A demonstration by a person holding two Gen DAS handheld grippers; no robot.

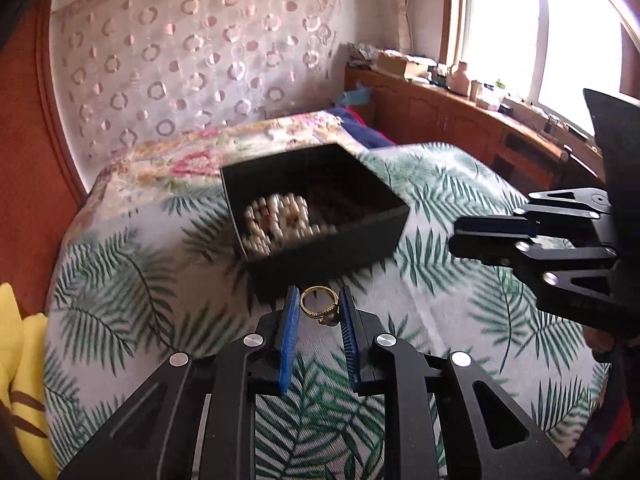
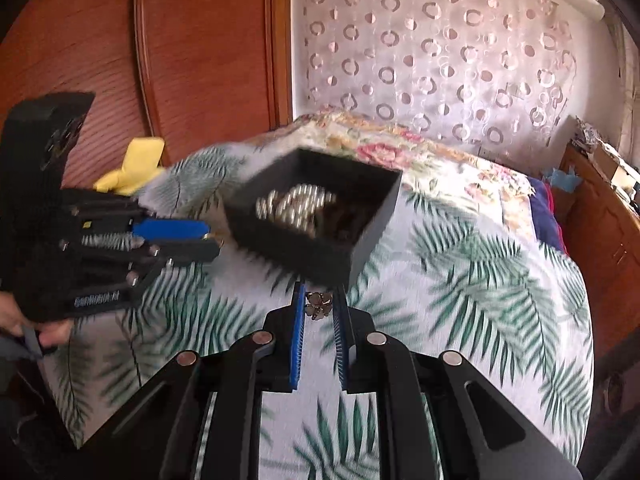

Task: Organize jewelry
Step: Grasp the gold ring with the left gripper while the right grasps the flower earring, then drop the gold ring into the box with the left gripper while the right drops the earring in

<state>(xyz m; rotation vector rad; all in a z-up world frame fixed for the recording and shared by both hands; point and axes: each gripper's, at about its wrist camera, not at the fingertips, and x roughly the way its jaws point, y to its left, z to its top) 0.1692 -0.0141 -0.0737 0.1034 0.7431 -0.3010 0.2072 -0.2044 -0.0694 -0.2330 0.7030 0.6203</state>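
A black open box (image 1: 316,216) sits on the leaf-print bedspread and holds a pearl bracelet (image 1: 276,220) and dark beads; it also shows in the right wrist view (image 2: 316,208). My left gripper (image 1: 319,306) is shut on a gold ring (image 1: 318,305) just in front of the box. My right gripper (image 2: 319,304) is shut on a silver flower-shaped jewel (image 2: 319,304), also just before the box. The right gripper shows in the left wrist view (image 1: 456,236) to the right of the box; the left gripper shows in the right wrist view (image 2: 212,240) to its left.
The bedspread (image 1: 440,300) covers the bed. A floral pillow (image 1: 240,144) lies behind the box. A yellow cloth (image 1: 20,344) lies at the bed's left edge. A wooden cabinet (image 1: 460,116) with clutter runs under the window on the right.
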